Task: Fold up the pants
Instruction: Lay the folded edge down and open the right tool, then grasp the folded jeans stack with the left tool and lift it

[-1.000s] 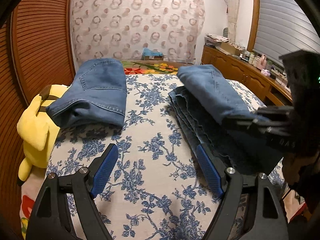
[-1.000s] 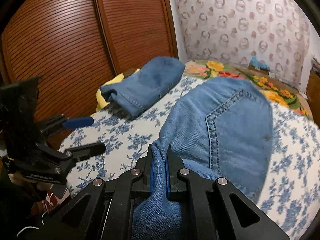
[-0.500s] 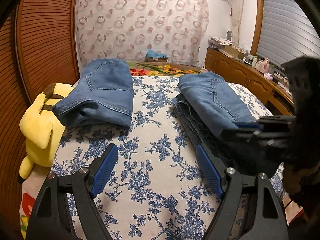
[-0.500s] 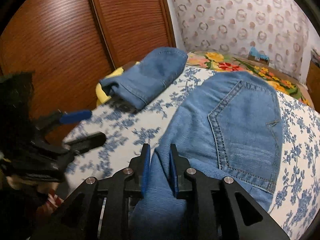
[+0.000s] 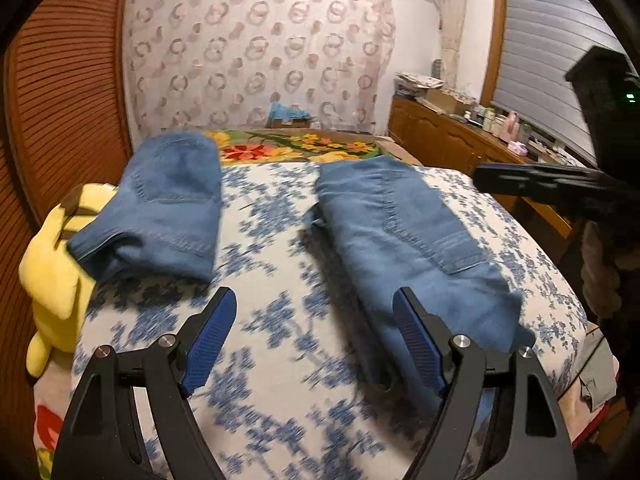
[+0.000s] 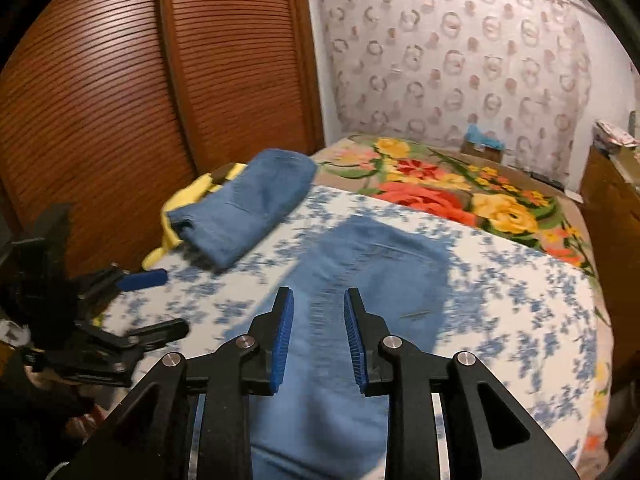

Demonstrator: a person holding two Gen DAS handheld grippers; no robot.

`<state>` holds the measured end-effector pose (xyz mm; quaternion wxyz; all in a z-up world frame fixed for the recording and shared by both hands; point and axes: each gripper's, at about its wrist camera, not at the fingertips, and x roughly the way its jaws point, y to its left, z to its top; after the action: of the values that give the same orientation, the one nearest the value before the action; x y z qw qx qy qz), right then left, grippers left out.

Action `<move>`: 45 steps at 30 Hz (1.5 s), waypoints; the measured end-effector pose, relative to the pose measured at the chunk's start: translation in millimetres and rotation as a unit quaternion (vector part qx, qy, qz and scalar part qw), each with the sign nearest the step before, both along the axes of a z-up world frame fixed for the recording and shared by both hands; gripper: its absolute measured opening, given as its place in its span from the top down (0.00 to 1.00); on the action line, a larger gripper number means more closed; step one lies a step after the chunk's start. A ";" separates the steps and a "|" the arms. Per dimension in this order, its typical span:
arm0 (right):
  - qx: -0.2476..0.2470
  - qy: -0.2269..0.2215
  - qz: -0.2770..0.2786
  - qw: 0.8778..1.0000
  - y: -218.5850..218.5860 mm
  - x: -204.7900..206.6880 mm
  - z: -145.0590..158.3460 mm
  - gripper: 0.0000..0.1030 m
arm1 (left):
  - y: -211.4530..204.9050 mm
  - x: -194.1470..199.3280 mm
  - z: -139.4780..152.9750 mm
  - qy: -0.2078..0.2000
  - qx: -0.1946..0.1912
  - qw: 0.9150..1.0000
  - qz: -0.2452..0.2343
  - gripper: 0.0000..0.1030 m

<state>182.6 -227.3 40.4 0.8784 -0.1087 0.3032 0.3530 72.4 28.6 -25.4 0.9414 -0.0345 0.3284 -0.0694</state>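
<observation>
The folded jeans [image 5: 404,236] lay flat on the blue-flowered bedspread [image 5: 276,304], a back pocket facing up, their length running from the near edge of the bed toward the floral blanket [image 5: 296,148] at its far end. Seen from the right wrist, the same jeans [image 6: 372,280] stretched away beneath the right gripper [image 6: 318,336], whose blue-padded fingers stood apart above the denim with nothing between them. The left gripper [image 5: 312,340] hung over the bedspread just to the left of the jeans, its two fingers spread wide and holding nothing; its right finger overlapped the near left edge of the jeans in the picture, though whether it touched the cloth could not be told.

A second folded pair of jeans [image 5: 160,204] rested well apart to the left of the first, near the far left corner of the bedspread, partly lying on a yellow plush toy [image 5: 56,280] that sat against the slatted wooden doors [image 6: 120,92]. To the right of the jeans, past the edge of the bed, ran a wooden sideboard [image 5: 448,140] crowded with small items.
</observation>
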 end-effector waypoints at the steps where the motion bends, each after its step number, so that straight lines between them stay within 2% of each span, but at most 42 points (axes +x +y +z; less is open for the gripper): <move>1: -0.005 0.000 -0.004 1.000 0.5 4.5 -2.0 0.73 | -4.9 4.4 1.2 -0.001 0.000 1.000 -0.007 0.21; 3: -0.015 0.003 -0.010 1.000 3.2 12.2 -6.6 0.70 | -13.4 12.8 0.6 0.001 -0.001 1.000 -0.017 0.21; 7: -0.027 0.013 -0.018 0.999 4.1 30.9 -13.1 0.49 | -30.3 29.0 -9.1 0.019 0.000 0.999 -0.037 0.21; 10: -0.032 0.023 -0.027 0.999 5.3 49.5 -19.5 0.42 | -37.8 35.3 -20.1 0.038 0.004 0.998 -0.047 0.21; 15: -0.036 0.043 -0.031 0.998 13.3 86.7 -32.1 0.39 | -33.8 42.4 -35.3 0.067 -0.012 0.997 -0.041 0.21; 19: -0.034 0.060 -0.030 0.997 21.2 113.4 -43.1 0.28 | -33.0 43.8 -43.0 0.075 -0.019 0.996 -0.038 0.21; 22: -0.026 0.078 -0.026 0.996 24.6 130.6 -53.7 0.25 | -34.6 45.3 -45.8 0.078 -0.021 0.996 -0.038 0.21; 32: 0.015 0.138 0.005 0.990 30.2 159.2 -74.5 0.24 | -33.3 51.0 -49.2 0.084 -0.030 0.995 -0.040 0.22; 35: 0.022 0.148 0.013 0.989 32.3 164.7 -79.0 0.26 | -33.6 51.9 -49.9 0.086 -0.039 0.994 -0.049 0.31; 38: 0.034 0.158 0.020 0.987 31.9 167.5 -83.2 0.34 | -37.1 50.7 -48.6 0.086 -0.044 0.994 -0.060 0.43; 39: 0.037 0.160 0.023 0.986 32.1 167.9 -83.9 0.40 | -38.2 49.9 -48.4 0.087 -0.048 0.993 -0.065 0.51; 41: 0.045 0.158 0.028 0.986 32.3 166.0 -84.0 0.52 | -40.8 49.7 -46.7 0.087 -0.053 0.992 -0.072 0.60; 42: 0.046 0.152 0.027 0.987 32.9 164.1 -83.4 0.62 | -41.7 49.8 -45.9 0.084 -0.051 0.993 -0.073 0.69; 43: 0.047 0.144 0.025 0.988 31.9 162.2 -81.1 0.70 | -43.5 47.9 -43.7 0.077 -0.045 0.993 -0.071 0.73; 44: 0.051 0.140 0.021 0.989 30.8 159.2 -78.1 0.72 | -43.6 46.6 -41.9 0.073 -0.045 0.994 -0.070 0.85; 45: 0.060 0.134 0.020 0.989 29.2 155.4 -73.3 0.75 | -42.8 45.3 -40.8 0.070 -0.047 0.994 -0.069 0.88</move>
<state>338.0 -198.1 -32.8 0.8279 -0.0131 0.3937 0.3992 117.7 -14.2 -66.2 0.9062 -0.0609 0.3918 -0.1468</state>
